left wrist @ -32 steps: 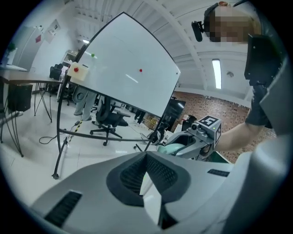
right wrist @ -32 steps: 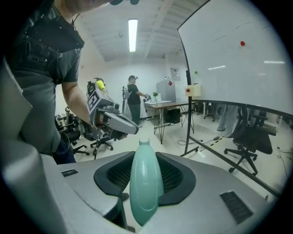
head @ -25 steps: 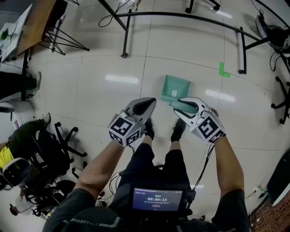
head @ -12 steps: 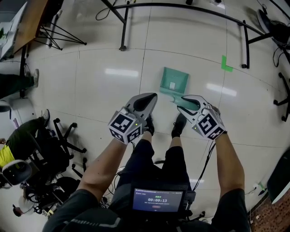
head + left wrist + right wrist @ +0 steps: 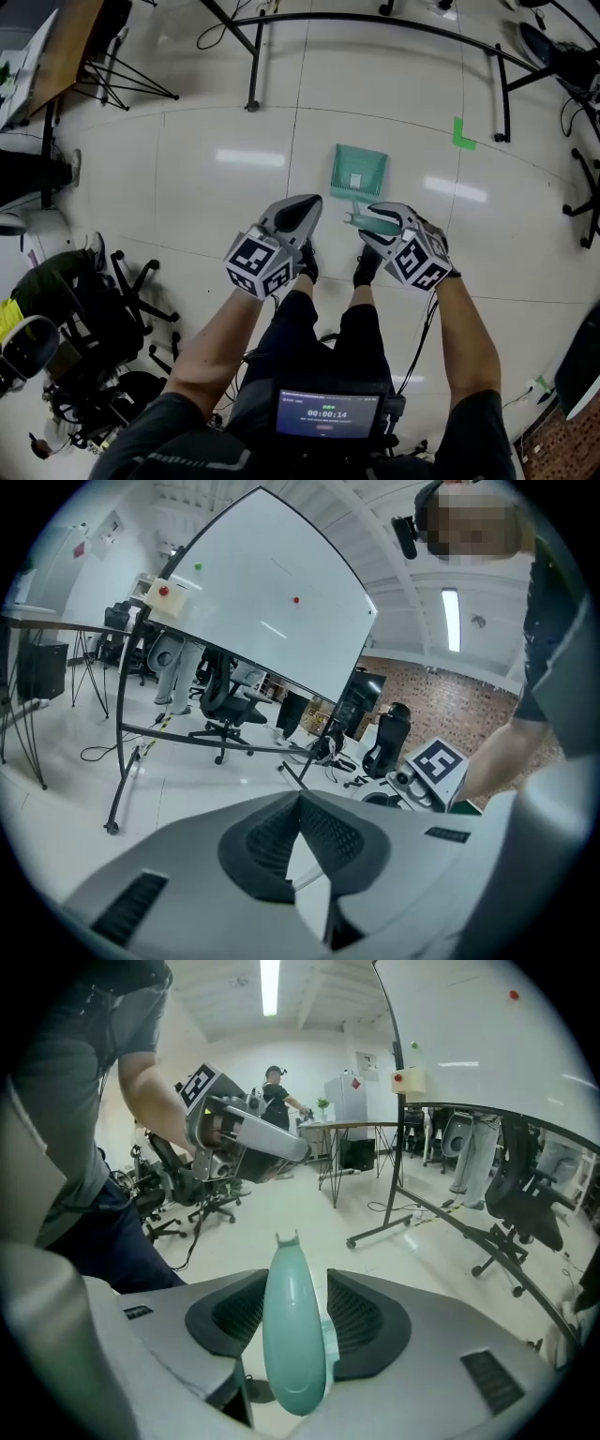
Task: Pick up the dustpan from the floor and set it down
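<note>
The teal dustpan (image 5: 359, 171) lies on the pale tiled floor, its pan pointing away from me. Its handle (image 5: 360, 218) runs back between the jaws of my right gripper (image 5: 372, 221). In the right gripper view the handle (image 5: 292, 1335) stands upright between the two dark pads, with a thin gap at the right pad. These jaws have just been opening, and the handle is still between them. My left gripper (image 5: 306, 212) hovers to the left of the dustpan with its pads (image 5: 323, 832) meeting at the tip and nothing in them.
My two shoes (image 5: 367, 265) stand just behind the dustpan. A whiteboard stand's black legs (image 5: 253, 94) cross the floor ahead, with a green tape mark (image 5: 462, 137) to the right. Office chairs (image 5: 122, 300) crowd the left, and a wooden table (image 5: 70, 47) is at far left.
My right gripper has sunk towards the floor and shifted a little left with the handle. Its jaws now stand wider. The left gripper has barely moved.
</note>
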### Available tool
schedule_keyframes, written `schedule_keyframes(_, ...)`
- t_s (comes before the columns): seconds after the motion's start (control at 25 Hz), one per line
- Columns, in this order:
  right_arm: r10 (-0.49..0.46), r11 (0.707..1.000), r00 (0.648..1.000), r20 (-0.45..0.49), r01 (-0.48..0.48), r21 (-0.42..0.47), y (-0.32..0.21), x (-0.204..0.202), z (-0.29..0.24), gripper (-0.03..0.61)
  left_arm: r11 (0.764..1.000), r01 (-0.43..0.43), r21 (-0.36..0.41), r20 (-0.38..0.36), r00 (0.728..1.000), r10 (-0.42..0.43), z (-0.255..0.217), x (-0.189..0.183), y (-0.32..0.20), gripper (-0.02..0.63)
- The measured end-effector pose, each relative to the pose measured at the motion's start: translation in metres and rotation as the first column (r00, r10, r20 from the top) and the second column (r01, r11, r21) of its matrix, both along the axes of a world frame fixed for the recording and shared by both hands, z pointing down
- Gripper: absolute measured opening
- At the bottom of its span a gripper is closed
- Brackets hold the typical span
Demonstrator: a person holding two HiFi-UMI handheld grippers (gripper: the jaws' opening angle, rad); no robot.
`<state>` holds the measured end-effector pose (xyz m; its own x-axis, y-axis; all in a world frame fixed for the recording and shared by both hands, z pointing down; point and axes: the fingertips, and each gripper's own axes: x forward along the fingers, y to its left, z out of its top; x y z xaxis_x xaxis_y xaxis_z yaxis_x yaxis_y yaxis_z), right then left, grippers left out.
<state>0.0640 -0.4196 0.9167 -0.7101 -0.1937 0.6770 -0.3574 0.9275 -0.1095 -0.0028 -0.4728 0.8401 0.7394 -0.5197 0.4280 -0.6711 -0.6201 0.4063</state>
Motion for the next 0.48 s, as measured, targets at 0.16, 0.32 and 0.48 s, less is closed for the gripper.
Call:
schedule_keyframes(0.16, 0.001, 1.0, 1.0, -0.029, -0.001, 0.006, 0.007, 0.001, -0.02, 0.213, 1.0, -0.005, -0.005, -0.026, 1.0, 0.005, -0.026, 0.005, 0.009, 0.018)
schedule_keyframes(0.32, 0.011, 1.0, 1.0, -0.02, -0.011, 0.014, 0.014, -0.006, -0.064, 0.213, 0.999, -0.044, 0.009, -0.018, 0.999, 0.044, -0.062, 0.004, 0.019, 0.018)
schedule_keyframes(0.48, 0.08, 0.994, 0.997, 0.021, -0.082, 0.075, -0.002, -0.009, -0.144, 0.213, 0.996, -0.073, 0.054, -0.042, 0.996, 0.076, -0.12, -0.002, 0.02, 0.018)
